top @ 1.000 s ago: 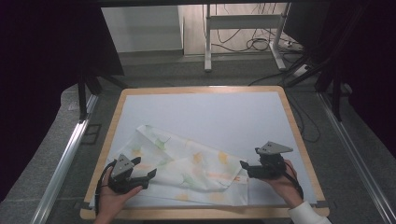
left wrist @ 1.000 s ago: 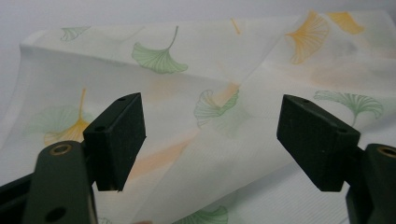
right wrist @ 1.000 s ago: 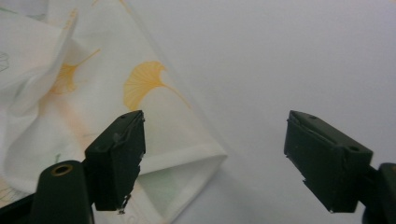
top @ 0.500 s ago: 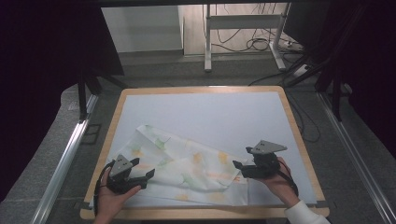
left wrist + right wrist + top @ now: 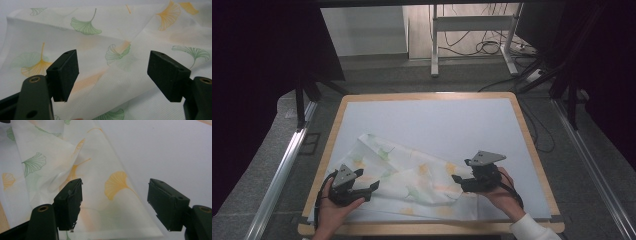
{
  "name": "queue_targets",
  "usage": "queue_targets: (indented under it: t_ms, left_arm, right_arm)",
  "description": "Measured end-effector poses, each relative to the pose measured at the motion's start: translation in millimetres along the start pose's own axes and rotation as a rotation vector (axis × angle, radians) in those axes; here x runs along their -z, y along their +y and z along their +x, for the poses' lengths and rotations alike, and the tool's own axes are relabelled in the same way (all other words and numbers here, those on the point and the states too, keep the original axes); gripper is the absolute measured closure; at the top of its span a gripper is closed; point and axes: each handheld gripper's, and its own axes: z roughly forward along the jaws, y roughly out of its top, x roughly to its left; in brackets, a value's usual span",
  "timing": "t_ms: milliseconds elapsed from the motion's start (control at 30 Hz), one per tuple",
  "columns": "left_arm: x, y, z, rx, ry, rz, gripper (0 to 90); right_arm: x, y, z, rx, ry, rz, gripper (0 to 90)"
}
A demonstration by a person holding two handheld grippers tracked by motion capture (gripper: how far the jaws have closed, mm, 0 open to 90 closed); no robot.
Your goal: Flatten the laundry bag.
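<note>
A thin white cloth (image 5: pixel 404 175) printed with green and orange ginkgo leaves lies crumpled and partly folded over itself on the near half of a pale blue mat (image 5: pixel 432 125), which covers a wooden-edged table (image 5: pixel 523 130). The cloth runs from the near left part of the mat toward the near right, its far corner pointing to the left.

The left gripper (image 5: pixel 368 189), held in the person's left hand (image 5: pixel 332 212), sits at the near left edge of the cloth. In the left gripper view its jaws stand wide apart above the fabric (image 5: pixel 120 50), with nothing clamped between them; folded layers of cloth lie beneath and beyond the gap.

The right gripper (image 5: pixel 456 180), held in the right hand (image 5: pixel 499 192), sits at the near right edge of the cloth, jaws pointing left toward it. In the right gripper view its jaws are likewise spread wide and hold nothing; a pointed fold of cloth (image 5: pixel 105 195) lies under the gap, with bare mat (image 5: pixel 162 150) to the right of it.
</note>
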Motion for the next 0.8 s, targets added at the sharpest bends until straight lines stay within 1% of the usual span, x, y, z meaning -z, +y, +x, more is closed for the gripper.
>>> queue_targets:
  t_ms: [100, 200, 400, 433, 467, 500, 600, 700, 800]
  left_arm:
    - [0.7, -0.7, 2.0, 0.011, 0.001, -0.003, 25.2]
    - [-0.7, -1.2, 1.9, 0.013, -0.003, 0.004, 25.2]
    - [-1.7, -1.5, -0.5, 0.006, -0.01, 0.009, 25.2]
    - [-1.7, -1.5, -0.5, 0.006, -0.01, 0.009, 25.2]
    - [-1.5, -1.5, -0.6, 0.005, -0.009, 0.008, 25.2]
    - [-1.4, -1.5, -0.7, 0.006, -0.01, 0.008, 25.2]
    - [-3.2, -0.2, -1.2, 0.01, -0.017, 0.009, 25.3]
    - [-5.4, 0.4, -3.8, -0.006, -0.019, 0.014, 25.3]
    - [-7.0, 0.2, -4.9, -0.013, -0.02, 0.02, 25.3]
  right_arm:
    - [-9.8, 7.5, 5.8, 0.022, 0.021, 0.013, 29.6]
    - [-18.9, 17.2, 14.2, 0.057, 0.041, 0.019, 29.7]
    - [-32.7, 37.0, 27.1, 0.094, 0.075, 0.012, 29.7]
    - [-32.7, 37.0, 27.1, 0.094, 0.075, 0.012, 29.7]
    - [-35.4, 40.5, 29.3, 0.099, 0.082, 0.011, 29.8]
    - [-42.3, 47.3, 34.0, 0.109, 0.097, 0.011, 30.4]
    - [-52.4, 52.8, 38.1, 0.114, 0.119, 0.03, 32.5]
    - [-60.8, 55.2, 39.7, 0.112, 0.135, 0.053, 34.5]
    - [-68.7, 55.9, 39.8, 0.102, 0.156, 0.076, 36.9]
